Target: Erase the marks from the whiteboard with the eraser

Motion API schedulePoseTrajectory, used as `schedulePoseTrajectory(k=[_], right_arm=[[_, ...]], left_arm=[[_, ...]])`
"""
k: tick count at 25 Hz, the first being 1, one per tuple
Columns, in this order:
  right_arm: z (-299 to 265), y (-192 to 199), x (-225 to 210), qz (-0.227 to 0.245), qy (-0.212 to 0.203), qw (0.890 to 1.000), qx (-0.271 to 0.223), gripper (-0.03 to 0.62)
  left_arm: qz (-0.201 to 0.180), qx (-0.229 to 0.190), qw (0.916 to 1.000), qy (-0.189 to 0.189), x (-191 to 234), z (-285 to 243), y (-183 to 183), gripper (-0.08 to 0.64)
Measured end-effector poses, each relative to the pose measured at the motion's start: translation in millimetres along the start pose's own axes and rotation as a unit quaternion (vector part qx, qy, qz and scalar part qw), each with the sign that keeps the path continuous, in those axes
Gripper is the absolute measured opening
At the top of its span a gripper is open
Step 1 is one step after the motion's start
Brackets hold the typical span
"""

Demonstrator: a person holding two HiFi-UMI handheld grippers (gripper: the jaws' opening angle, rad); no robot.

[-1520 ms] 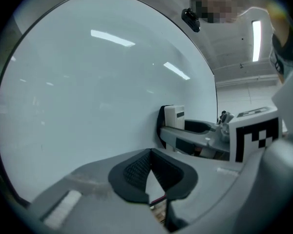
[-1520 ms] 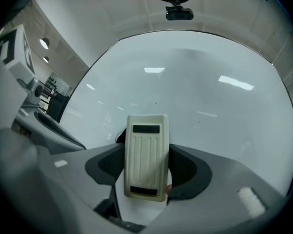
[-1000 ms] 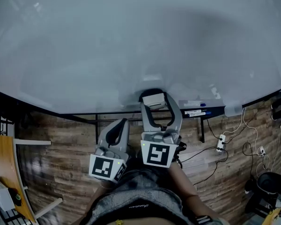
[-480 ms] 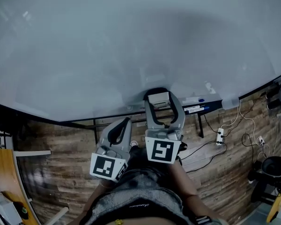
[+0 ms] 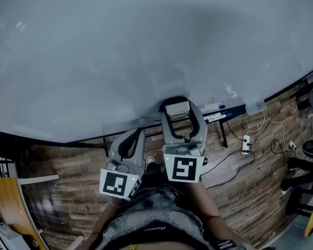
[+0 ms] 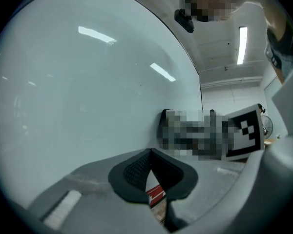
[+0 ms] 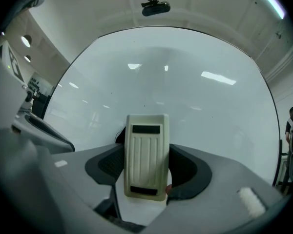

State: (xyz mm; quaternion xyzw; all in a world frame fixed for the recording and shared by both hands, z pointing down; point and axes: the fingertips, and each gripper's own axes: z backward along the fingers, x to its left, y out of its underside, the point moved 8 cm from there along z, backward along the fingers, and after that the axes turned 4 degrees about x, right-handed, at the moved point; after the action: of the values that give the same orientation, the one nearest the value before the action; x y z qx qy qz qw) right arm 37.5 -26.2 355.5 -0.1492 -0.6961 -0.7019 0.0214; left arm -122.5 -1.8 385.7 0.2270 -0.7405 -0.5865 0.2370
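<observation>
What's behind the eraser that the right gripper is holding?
The whiteboard, unmarked close round the eraser. The patch the eraser covers cannot be seen, so any mark there is hidden.

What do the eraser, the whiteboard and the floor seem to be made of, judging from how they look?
Eraser: probably moulded plastic, cream and matt, with ribs along its back.
Whiteboard: a smooth, glossy sheet, since the ceiling lights mirror in it; whether it is painted metal or laminate, I cannot tell.
Floor: looks like brown wood planks with visible grain, though it may be a printed laminate.
</observation>
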Motion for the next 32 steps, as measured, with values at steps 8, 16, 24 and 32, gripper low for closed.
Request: schedulePoseTrajectory(k=[8, 16, 24, 32], right_arm=[[8, 6, -52, -0.013, -0.007, 1.000, -0.016, 0.267], [22, 25, -134, -0.008, -0.021, 1.000, -0.003, 0.267], [30, 41, -198, -0.004, -0.020, 1.000, 0.001, 0.267], [37, 63, -260, -0.007, -0.015, 1.000, 0.014, 0.267]], left_arm=[[0.004, 0.004, 1.0000, 0.000, -47, -53, -9, 0.003], [0.003, 0.013, 0.9999, 0.002, -122, -112, -13, 0.003], [0.011, 0.027, 0.9996, -0.002, -166, -150, -13, 0.003], [0.006, 0.025, 0.9996, -0.007, -208, -185, -17, 0.003]])
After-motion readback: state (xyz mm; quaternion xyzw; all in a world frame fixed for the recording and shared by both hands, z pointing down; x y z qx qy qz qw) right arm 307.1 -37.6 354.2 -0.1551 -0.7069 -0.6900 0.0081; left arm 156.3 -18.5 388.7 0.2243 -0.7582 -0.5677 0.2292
